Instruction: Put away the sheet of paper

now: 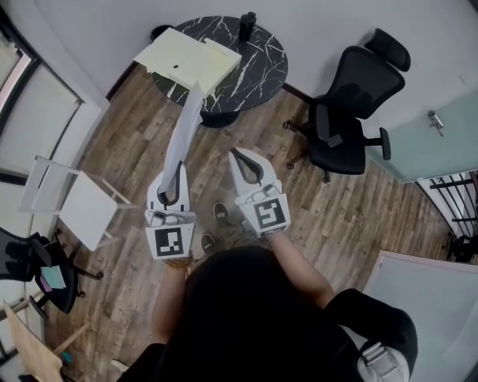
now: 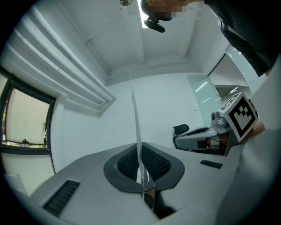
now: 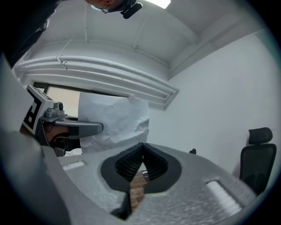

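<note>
dark hair (image 1: pixel 246 298) is seen lowest in the head view, with both grippers held out level above the wood floor (image 1: pixel 336 216). the sheet of paper (image 1: pixel 187 123) is pinched edge-on between the closed jaws of the left gripper (image 1: pixel 179 179) — its far end is raised toward the round marble table (image 1: pixel 258 60). the right gripper (image 1: pixel 237 155) is pressed shut — nothing is held.

A wood-plank floor (image 1: pixel 336 216) meets white walls (image 1: pixel 321 22), with a round black marble table (image 1: pixel 263 63) by the far wall, a black office chair (image 1: pixel 349 112) nearby and a window (image 2: pixel 26 116) at left.
</note>
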{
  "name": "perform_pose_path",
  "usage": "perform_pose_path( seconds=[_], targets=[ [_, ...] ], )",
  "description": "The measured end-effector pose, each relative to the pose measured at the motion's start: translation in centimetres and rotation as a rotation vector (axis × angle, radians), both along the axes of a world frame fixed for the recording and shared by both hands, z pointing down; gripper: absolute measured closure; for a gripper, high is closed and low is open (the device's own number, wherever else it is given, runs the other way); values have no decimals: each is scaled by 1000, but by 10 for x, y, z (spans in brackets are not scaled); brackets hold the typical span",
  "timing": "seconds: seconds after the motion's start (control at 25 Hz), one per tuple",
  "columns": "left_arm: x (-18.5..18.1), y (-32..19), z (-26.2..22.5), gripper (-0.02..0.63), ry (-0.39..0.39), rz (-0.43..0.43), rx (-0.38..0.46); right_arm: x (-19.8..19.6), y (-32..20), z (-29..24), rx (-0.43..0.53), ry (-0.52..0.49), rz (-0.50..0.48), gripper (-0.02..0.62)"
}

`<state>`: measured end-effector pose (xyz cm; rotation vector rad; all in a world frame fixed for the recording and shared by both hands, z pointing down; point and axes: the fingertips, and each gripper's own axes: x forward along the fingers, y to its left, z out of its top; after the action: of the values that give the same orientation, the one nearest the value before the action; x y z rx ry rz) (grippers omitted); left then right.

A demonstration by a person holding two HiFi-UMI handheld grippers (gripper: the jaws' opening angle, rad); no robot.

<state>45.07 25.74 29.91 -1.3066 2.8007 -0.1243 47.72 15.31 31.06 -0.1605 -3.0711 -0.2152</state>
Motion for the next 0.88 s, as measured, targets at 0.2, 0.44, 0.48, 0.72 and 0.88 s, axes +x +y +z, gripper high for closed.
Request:
perform_pose_path(
  seconds=[0.2,0.44,0.48,0.72,0.88],
  targets=[
    [-24,-46,8,595,10,17,-38,-23,-56,17,-12,27,15,597],
    [-40,-81,21,595,35,23,-94,-43,-86,31,-51,44,-7,597],
    [-41,-84,24,595,40,21,-101,-45,-89,33,-52,47,-11,597],
    [-56,-91,35,595,68,17,-139,-63,-100,39,-63,34,-29,597],
    [-71,-94,49,595,99,39,-157,-75,-104,45,-48,56,-19,597]
  ],
)
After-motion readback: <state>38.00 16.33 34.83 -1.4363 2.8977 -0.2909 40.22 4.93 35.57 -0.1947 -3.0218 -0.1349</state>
